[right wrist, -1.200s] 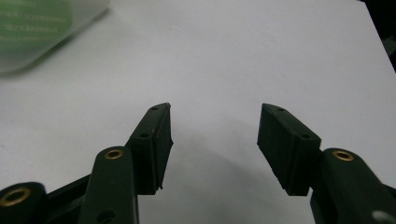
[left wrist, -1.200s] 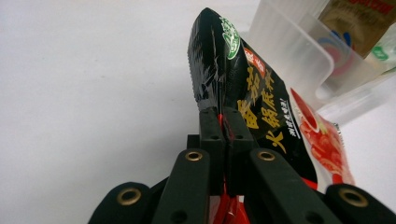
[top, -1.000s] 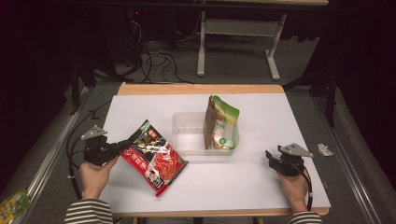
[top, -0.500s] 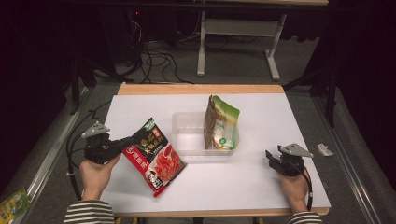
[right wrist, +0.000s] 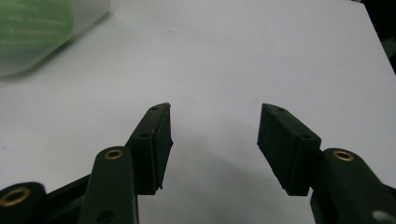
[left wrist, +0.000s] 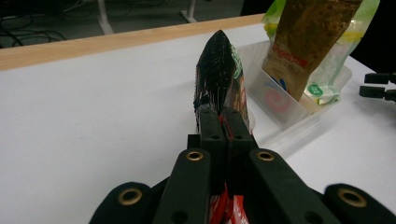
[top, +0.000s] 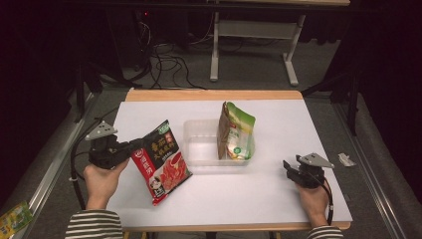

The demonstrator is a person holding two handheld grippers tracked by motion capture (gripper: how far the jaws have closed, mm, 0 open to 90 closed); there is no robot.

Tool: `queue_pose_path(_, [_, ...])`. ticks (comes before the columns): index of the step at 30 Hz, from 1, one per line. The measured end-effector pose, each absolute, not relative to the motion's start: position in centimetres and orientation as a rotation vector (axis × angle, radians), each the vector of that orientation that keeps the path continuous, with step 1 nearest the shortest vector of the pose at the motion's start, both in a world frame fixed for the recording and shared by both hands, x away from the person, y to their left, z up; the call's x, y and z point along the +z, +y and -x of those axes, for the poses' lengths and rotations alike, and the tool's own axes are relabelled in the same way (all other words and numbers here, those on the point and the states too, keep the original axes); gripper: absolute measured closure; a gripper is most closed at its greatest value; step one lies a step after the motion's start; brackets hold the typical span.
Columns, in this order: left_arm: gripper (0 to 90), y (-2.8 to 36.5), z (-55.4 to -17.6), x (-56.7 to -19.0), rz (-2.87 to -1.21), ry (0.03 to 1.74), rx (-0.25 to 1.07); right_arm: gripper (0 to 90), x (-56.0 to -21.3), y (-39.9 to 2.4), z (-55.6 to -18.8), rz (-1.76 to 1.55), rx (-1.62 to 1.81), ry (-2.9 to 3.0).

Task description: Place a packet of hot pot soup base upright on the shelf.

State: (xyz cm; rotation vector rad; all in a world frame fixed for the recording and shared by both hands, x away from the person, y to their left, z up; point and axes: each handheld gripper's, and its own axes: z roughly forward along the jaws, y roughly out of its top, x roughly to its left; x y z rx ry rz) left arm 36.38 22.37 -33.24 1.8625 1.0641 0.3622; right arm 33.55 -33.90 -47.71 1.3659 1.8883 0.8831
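Red packet [top: 161,162] hangs in my left tongs [top: 130,147], pinched by one edge just beside the tub [top: 199,144], low over the worktop [top: 259,194]. Right tongs [top: 288,167] rest open, empty. Such a thin pinch (slick foil) could slip if I swing it.
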Motion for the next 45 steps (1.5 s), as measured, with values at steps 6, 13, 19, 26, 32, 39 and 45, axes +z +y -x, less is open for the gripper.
queue_pose_path(6, [89.9,22.6,-37.4,-32.6,-1.842,1.088,0.377,44.9,-47.7,-33.9,-33.6,-1.365,0.881,1.891])
queue_pose_path(13, [89.9,22.4,-39.0,-32.0,-1.837,1.12,0.405,44.9,-47.7,-33.9,-33.5,-1.365,0.884,1.889])
queue_pose_path(19, [90.0,22.5,-39.8,-31.0,-1.805,1.135,0.424,44.8,-47.7,-33.9,-33.5,-1.367,0.883,1.891])
queue_pose_path(26, [89.9,22.1,-40.3,-29.5,-1.78,1.126,0.453,44.7,-47.7,-33.9,-33.5,-1.365,0.886,1.889])
queue_pose_path(32, [89.9,21.7,-40.4,-28.3,-1.758,1.106,0.467,44.2,-47.7,-33.9,-33.5,-1.37,0.885,1.888])
queue_pose_path(39, [89.9,21.0,-40.3,-26.5,-1.749,1.076,0.484,44.3,-47.7,-33.9,-33.5,-1.367,0.889,1.887])
queue_pose_path(45, [89.9,20.3,-40.3,-25.3,-1.747,1.056,0.49,44.2,-47.7,-34.0,-33.5,-1.364,0.889,1.888])
